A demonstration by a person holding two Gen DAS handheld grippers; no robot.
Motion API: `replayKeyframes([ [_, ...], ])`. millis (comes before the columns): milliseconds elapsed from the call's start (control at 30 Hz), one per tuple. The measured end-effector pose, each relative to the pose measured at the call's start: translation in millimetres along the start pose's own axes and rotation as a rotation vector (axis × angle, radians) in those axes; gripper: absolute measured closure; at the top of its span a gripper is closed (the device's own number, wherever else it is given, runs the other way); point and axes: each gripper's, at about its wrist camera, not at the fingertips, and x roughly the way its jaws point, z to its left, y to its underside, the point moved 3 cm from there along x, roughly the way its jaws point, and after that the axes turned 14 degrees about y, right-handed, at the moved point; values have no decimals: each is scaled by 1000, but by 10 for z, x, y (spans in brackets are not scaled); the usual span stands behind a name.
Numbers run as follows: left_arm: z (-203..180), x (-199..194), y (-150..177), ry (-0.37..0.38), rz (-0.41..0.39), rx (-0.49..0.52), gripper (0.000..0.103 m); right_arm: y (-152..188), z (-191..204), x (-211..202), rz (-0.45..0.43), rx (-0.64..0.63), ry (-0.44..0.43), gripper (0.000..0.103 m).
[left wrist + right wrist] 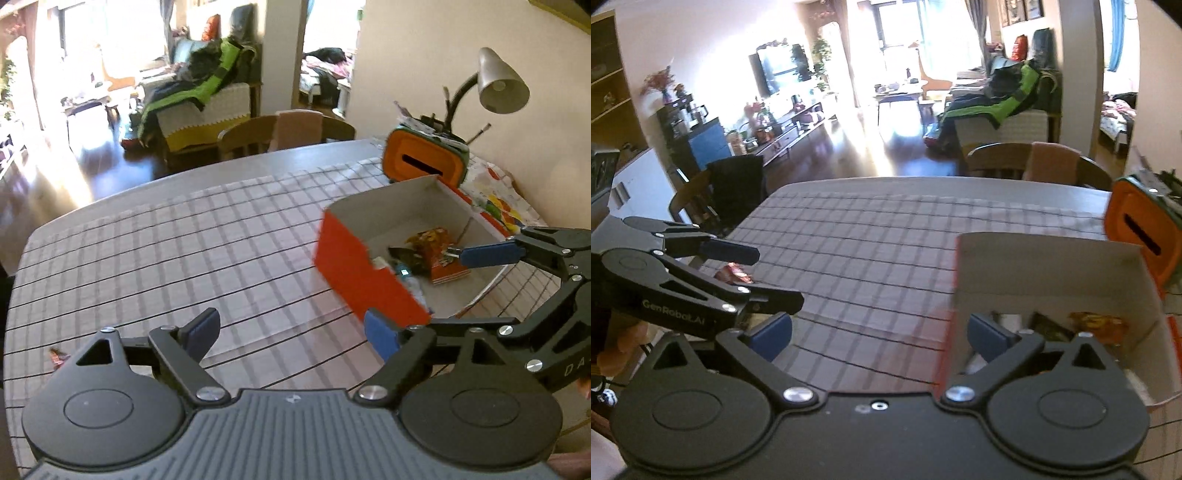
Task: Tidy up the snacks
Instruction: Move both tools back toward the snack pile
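An open red box [347,266] with white inner walls sits on the checked tablecloth at the right; it also shows in the right wrist view [1052,273]. Inside lie several snack packets, among them an orange one [439,254] and a dark one [406,254]. My left gripper [291,328] is open and empty, low over the cloth left of the box. My right gripper [879,332] is open and empty, with one finger inside the box and the other outside its near wall. A small red snack [733,275] lies on the cloth by the left gripper [764,277].
An orange and green container [424,158] stands behind the box, with a grey desk lamp [498,81] beside it. Wooden chairs [288,133] stand at the table's far edge. A colourful cloth [495,192] lies at the right by the wall.
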Motion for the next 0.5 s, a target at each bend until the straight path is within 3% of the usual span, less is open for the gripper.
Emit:
replayKeyframes([
  [167, 342, -268, 234, -23, -27, -13, 12, 19, 347, 112, 21, -32, -6, 1],
  [500, 1033, -600, 685, -72, 15, -37, 12, 113, 978, 363, 107, -33, -33, 1],
])
